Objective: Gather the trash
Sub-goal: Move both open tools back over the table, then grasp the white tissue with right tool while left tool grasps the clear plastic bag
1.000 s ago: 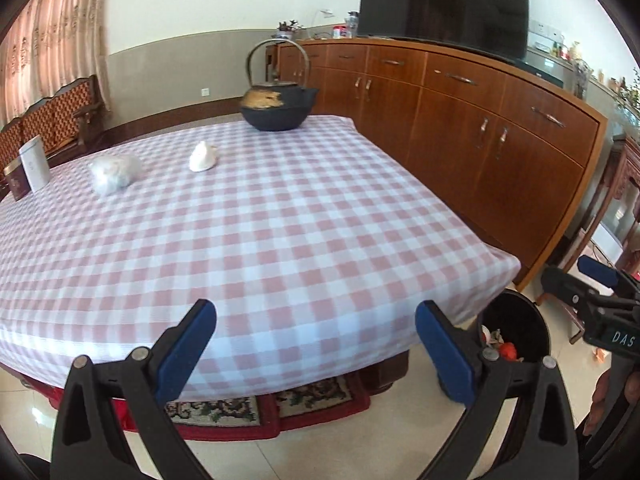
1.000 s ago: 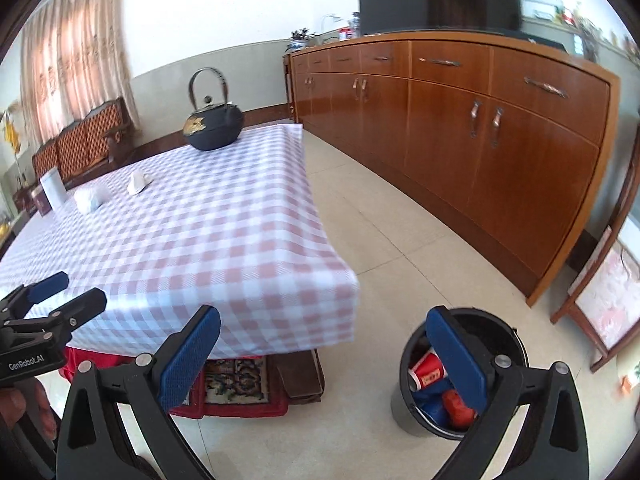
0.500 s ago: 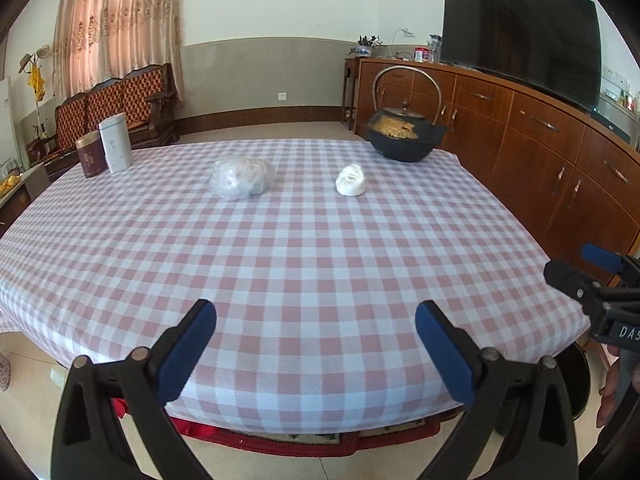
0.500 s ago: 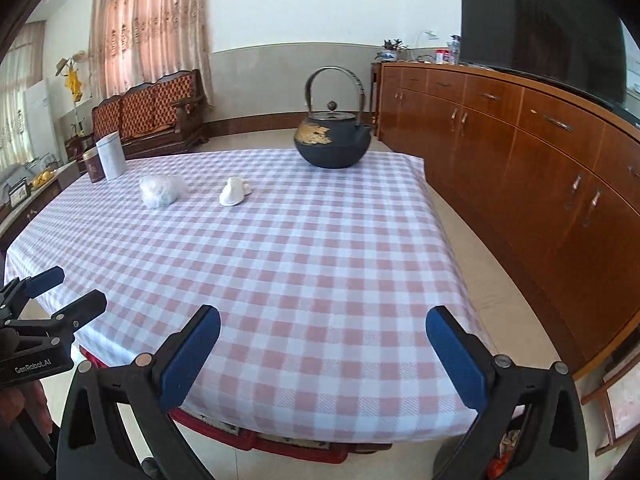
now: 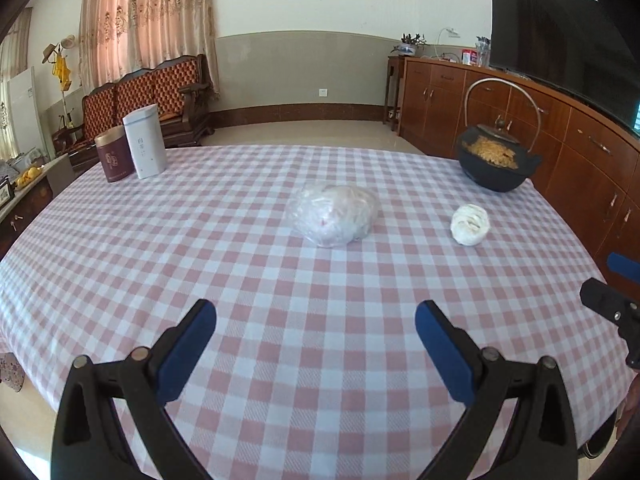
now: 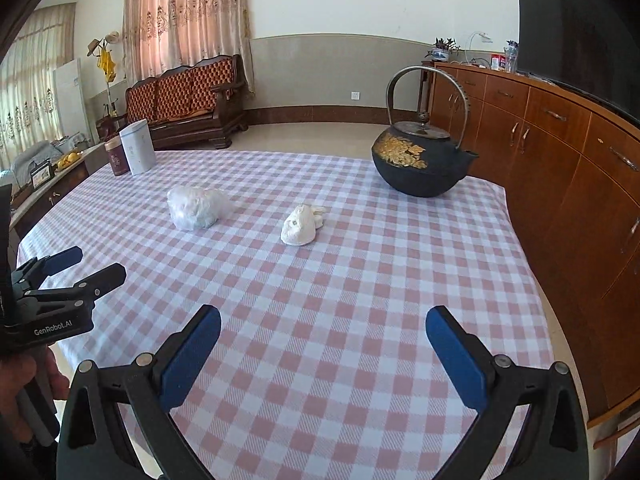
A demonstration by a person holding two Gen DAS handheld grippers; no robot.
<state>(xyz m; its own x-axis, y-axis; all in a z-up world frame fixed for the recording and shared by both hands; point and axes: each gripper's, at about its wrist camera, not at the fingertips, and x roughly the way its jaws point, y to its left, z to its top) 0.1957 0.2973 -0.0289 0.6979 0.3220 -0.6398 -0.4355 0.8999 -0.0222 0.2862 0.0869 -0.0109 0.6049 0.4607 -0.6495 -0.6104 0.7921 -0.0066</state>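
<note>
A crumpled clear plastic bag [image 5: 334, 220] lies mid-table on the pink checked cloth [image 5: 200, 264]; it also shows in the right wrist view [image 6: 196, 207]. A crumpled white paper wad [image 5: 470, 225] lies to its right, also in the right wrist view [image 6: 300, 225]. My left gripper [image 5: 316, 344] is open and empty over the near part of the table, short of the bag. My right gripper [image 6: 323, 354] is open and empty, short of the wad. The trash bin is out of view.
A black iron teapot [image 6: 420, 164] stands at the far right of the table. A white tin [image 5: 145, 147] and a maroon tin [image 5: 114, 160] stand at the far left. A wooden sideboard [image 6: 560, 152] runs along the right. A sofa [image 6: 188, 100] is behind.
Both grippers have swung left from the floor bin and table edge and moved forward over the table. The bag and wad now look closer. Both stay open.
</note>
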